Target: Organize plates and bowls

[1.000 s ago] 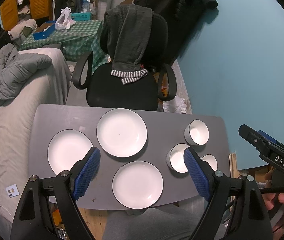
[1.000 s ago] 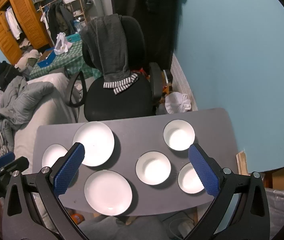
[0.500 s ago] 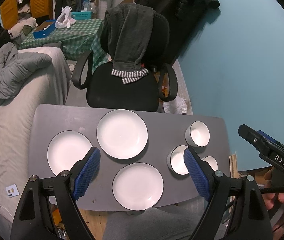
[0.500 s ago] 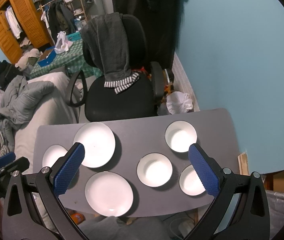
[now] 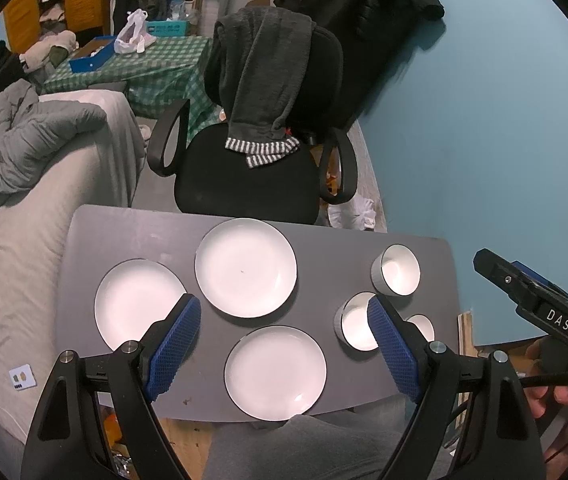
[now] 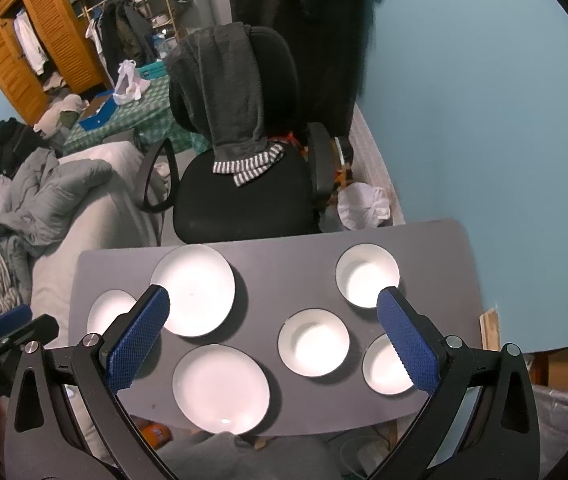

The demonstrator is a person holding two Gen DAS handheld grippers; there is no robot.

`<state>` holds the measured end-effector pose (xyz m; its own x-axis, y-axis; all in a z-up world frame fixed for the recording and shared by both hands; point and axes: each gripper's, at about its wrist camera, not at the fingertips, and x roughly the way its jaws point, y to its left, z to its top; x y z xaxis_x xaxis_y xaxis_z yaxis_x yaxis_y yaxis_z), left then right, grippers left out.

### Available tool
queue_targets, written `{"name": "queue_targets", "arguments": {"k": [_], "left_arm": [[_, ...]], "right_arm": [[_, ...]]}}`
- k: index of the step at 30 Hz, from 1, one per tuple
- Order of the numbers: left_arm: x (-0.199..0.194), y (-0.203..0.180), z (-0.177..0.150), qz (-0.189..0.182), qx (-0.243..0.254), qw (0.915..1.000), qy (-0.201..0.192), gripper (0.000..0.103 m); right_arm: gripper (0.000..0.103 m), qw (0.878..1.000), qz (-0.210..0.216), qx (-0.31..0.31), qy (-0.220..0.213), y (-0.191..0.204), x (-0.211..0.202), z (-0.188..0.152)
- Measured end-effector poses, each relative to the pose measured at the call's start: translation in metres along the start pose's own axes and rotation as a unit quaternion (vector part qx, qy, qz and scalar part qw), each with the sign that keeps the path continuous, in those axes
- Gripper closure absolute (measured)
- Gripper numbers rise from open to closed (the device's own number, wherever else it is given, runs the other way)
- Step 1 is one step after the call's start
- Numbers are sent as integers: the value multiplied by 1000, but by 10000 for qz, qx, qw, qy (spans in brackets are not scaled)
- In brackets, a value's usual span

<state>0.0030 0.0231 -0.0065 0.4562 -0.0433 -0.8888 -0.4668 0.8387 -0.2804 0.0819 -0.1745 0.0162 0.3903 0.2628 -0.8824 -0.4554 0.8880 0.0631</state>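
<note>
Though round, glossy plates (image 5: 245, 267) outspan bowls (image 6: 313, 342).

Left wrist view: near right bowl (image 5: 422, 326) mostly hidden behind the left gripper's right finger (image 5: 394, 350). Right wrist view: leftmost plate (image 6: 109, 310) partly covered by the right gripper's left finger (image 6: 139, 338). Near table edge (image 6: 324, 426) overlapped by a grey-clad lap (image 6: 243, 460).

a grey table (image 6: 267, 280) carries 3 white plates (image 6: 193, 290) and 3 white bowls (image 6: 367, 275), all apart.
</note>
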Motion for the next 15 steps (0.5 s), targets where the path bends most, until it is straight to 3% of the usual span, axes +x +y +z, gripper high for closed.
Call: {"name": "queue_targets", "arguments": {"k": [15], "left_arm": [[2,6,-9,-54,12,10000,76,16]], "right_arm": [[1,9998,99,-36,154,-6,3,2]]}}
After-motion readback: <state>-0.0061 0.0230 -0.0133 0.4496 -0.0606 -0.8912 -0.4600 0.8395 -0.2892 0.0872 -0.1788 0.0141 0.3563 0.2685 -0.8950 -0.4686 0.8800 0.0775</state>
